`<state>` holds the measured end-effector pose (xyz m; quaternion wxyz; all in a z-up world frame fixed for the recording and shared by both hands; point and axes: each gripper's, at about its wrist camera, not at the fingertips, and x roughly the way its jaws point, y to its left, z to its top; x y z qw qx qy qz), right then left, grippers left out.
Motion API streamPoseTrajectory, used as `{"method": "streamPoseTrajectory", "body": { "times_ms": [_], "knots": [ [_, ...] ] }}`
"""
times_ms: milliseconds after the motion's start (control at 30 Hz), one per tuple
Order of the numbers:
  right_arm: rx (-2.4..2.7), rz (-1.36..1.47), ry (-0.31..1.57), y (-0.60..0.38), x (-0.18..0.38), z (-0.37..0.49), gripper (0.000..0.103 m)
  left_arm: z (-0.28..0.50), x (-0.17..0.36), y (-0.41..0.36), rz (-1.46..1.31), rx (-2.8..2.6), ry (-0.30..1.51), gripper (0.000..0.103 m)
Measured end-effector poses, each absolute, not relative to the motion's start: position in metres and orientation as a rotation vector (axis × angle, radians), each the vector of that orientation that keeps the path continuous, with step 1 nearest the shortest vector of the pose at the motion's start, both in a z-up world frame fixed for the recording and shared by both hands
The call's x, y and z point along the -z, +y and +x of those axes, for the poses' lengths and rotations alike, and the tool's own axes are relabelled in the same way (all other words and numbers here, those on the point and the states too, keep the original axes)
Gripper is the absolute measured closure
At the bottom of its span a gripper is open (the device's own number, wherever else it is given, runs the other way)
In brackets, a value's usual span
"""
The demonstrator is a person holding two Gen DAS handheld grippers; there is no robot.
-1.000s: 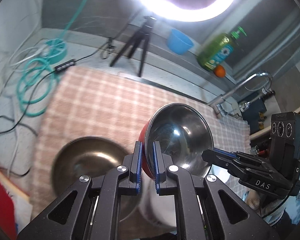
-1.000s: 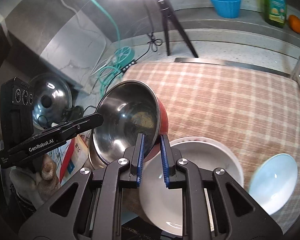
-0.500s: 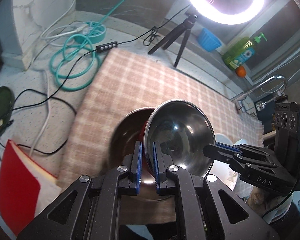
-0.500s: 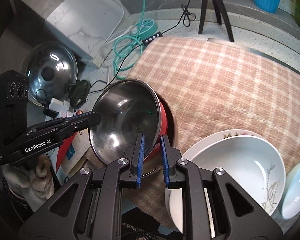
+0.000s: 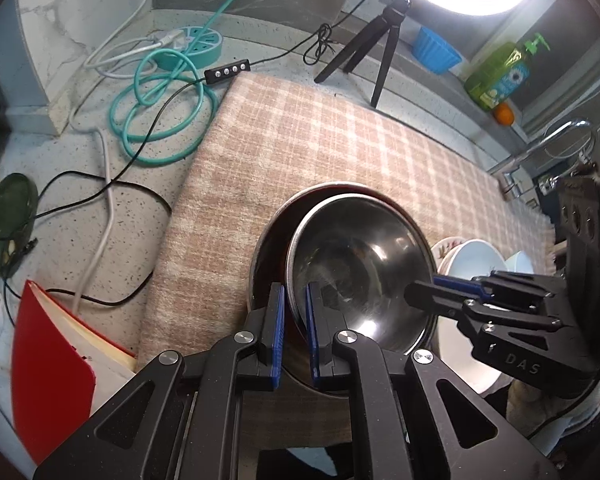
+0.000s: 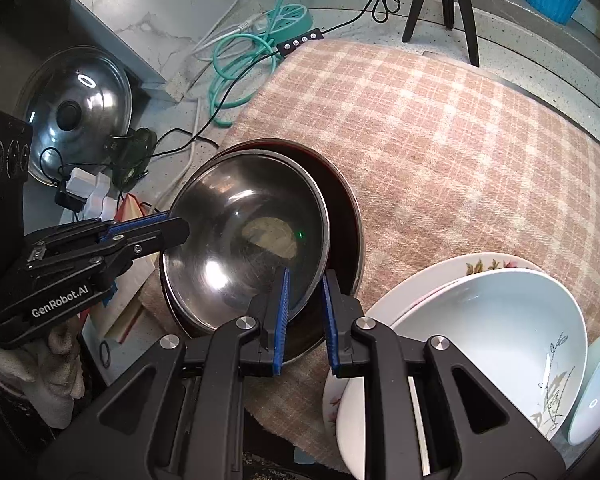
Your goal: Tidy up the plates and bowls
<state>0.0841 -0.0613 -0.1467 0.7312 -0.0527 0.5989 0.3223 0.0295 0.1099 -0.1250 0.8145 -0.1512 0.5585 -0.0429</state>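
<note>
Two grippers share one load: the left gripper (image 5: 296, 332) is clamped on the near rim of a red-sided steel bowl (image 5: 356, 268), and the right gripper (image 6: 304, 316) pinches the opposite rim of the same bowl, both sets of jaws narrow with only the bowl wall between the pads. Change since a second ago: the bowl was carried tilted in the air, clear of the larger steel bowl (image 6: 344, 208) on the checked cloth (image 6: 440, 140); it now sits low inside that larger bowl, its rim just within the outer rim, still slightly tipped toward one side. Whether its base is fully seated cannot be told from either view. Judgement: the nesting of the two metal bowls is nearly complete, and what remains is to settle it level and let go on both sides. Also present, just beside the pair: a white bowl (image 6: 488, 340) resting in a floral plate (image 6: 432, 276), and a pale blue dish (image 6: 596, 392) at the edge of the right view, so ceramic items appear already grouped. Off the cloth: a pot lid (image 6: 80, 108), a coiled teal cable (image 5: 160, 112) and a red book (image 5: 48, 372).
</note>
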Motion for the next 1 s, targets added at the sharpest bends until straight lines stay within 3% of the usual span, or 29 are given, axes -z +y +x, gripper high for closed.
{"method": "streamPoseTrajectory", "body": {
  "times_ms": [500,700,867,1000],
  "knots": [
    [-0.704,-0.147,1.308,-0.059,0.149,0.087,0.084,0.033,0.134,0.103,-0.266,0.068,1.217,0.095],
    [-0.717,-0.133,1.313,-0.061,0.148,0.087,0.076,0.033,0.133,0.102,-0.263,0.065,1.218,0.093],
    [-0.73,-0.127,1.283,-0.062,0.138,0.087,0.061,0.033,0.13,0.103,-0.255,0.066,1.211,0.093],
    [-0.731,-0.105,1.269,-0.063,0.13,0.09,0.061,0.035,0.122,0.109,-0.28,0.057,1.181,0.093]
  ]
}}
